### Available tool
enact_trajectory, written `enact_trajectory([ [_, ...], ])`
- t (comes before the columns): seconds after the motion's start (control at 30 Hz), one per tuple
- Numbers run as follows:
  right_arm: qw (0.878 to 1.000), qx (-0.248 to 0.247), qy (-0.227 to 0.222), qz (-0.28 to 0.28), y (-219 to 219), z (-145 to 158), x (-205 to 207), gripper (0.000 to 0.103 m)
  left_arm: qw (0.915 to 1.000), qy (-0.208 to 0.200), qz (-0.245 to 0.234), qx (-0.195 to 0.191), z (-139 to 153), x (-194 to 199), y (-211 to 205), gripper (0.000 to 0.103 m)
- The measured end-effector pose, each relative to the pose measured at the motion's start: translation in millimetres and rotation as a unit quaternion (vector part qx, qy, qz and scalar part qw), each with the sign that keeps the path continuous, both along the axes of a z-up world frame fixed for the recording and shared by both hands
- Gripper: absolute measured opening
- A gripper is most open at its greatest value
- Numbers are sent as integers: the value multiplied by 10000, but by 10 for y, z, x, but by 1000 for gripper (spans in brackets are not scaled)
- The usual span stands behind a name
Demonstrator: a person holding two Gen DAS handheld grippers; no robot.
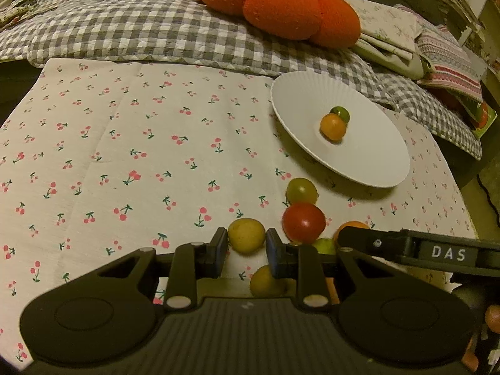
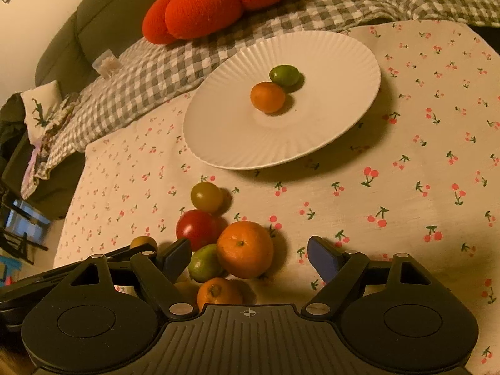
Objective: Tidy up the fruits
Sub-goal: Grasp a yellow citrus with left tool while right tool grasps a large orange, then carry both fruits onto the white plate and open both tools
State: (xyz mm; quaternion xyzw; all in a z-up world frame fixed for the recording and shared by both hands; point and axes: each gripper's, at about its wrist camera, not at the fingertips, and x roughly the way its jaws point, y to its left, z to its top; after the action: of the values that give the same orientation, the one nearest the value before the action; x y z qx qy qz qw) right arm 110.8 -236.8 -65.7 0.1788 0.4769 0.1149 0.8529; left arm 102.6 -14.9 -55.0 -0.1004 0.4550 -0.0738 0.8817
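Note:
A white ribbed plate [image 1: 368,156] [image 2: 218,131] holds an orange fruit [image 1: 333,126] [image 2: 267,97] and a green one [image 1: 341,113] [image 2: 285,75]. Several loose fruits lie on the cherry-print cloth in front of it: an olive-green one [image 1: 301,190] [image 2: 206,197], a red tomato [image 1: 303,222] [image 2: 197,228], a large orange [image 2: 245,249], a green lime [image 2: 204,262], a small orange [image 2: 218,293]. My left gripper [image 1: 246,243] is open, its pads on either side of a yellow fruit [image 1: 246,235]; contact is unclear. My right gripper [image 2: 250,256] is open around the large orange.
A second yellow fruit [image 1: 265,282] lies under the left gripper. An orange pumpkin cushion [image 1: 275,3] [image 2: 218,3] rests on a grey checked quilt [image 1: 140,31] behind the cloth. Folded fabrics [image 1: 447,53] lie at the far right. The right gripper's arm [image 1: 422,248] crosses the left view.

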Motion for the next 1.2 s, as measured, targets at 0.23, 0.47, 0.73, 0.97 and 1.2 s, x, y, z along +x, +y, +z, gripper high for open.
enact_trajectory([
  [0.23, 9996, 245, 113, -30, -27, -11, 27, 39, 9999, -58, 81, -22, 34, -5, 32, 25],
  [0.47, 9997, 241, 46, -36, -36, 86, 3, 39, 9998, -132, 115, -27, 57, -14, 29, 25],
  [0.73, 9994, 290, -4, -185, -140, 161, 16, 39, 9994, -279, 185, -100, 109, 0, 30, 25],
  [0.97, 9991, 265, -129, -291, -207, 238, 25, 39, 9989, -449, 31, -107, 161, 46, -87, 25],
  [1.2, 9986, 270, -275, -372, -281, 331, 44, 39, 9950, -946, -310, 13, 303, 118, -255, 25],
])
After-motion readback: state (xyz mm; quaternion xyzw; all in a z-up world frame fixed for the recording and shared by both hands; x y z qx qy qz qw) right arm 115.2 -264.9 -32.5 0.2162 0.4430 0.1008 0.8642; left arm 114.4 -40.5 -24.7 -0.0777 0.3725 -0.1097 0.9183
